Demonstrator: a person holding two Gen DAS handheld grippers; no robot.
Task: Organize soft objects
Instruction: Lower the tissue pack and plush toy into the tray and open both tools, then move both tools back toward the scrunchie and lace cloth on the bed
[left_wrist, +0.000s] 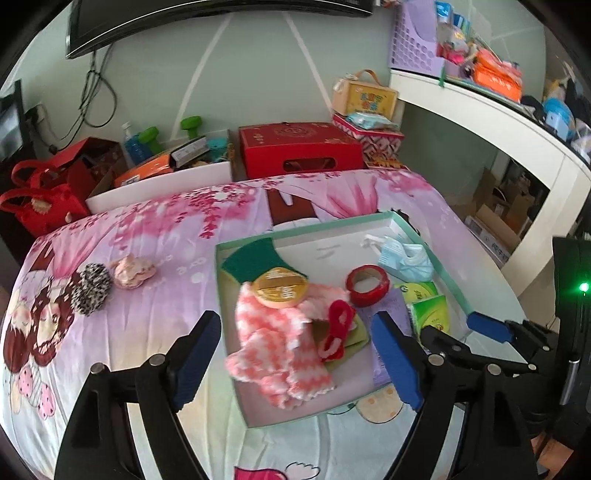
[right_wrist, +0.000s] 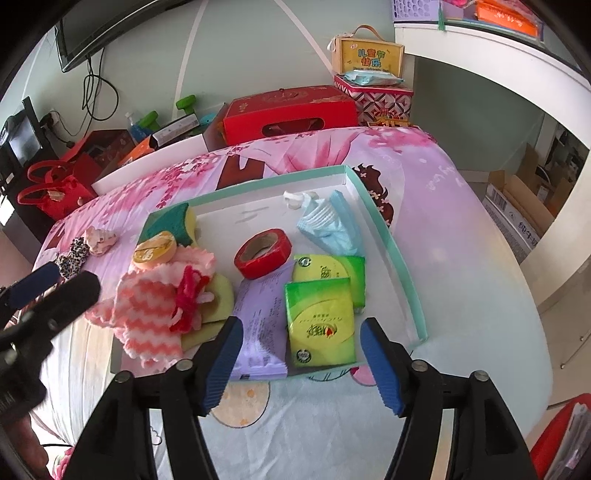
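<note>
A shallow teal-rimmed box (left_wrist: 417, 236) lies on the flowery bedsheet. In it are a pink-and-white zigzag cloth (left_wrist: 273, 347), red yarn (left_wrist: 338, 328), a green-and-yellow sponge (left_wrist: 255, 258), a round yellow tin (left_wrist: 282, 288), a red tape roll (left_wrist: 367, 284), a blue face mask (left_wrist: 406, 258) and green tissue packs (right_wrist: 321, 321). My left gripper (left_wrist: 295, 343) hangs open above the cloth, touching nothing. Over the tissue packs and a purple packet (right_wrist: 262, 325), my right gripper (right_wrist: 301, 332) is open and empty. A leopard scrunchie (left_wrist: 90, 288) and a pink scrunchie (left_wrist: 133, 271) lie on the sheet left of the box.
Behind the bed stand a red gift box (left_wrist: 299, 147), a patterned tin (left_wrist: 369, 136) and red bags (left_wrist: 40, 199). A white shelf unit (left_wrist: 498, 122) with clutter rises at the right, with cardboard boxes (right_wrist: 517, 199) on the floor beside it.
</note>
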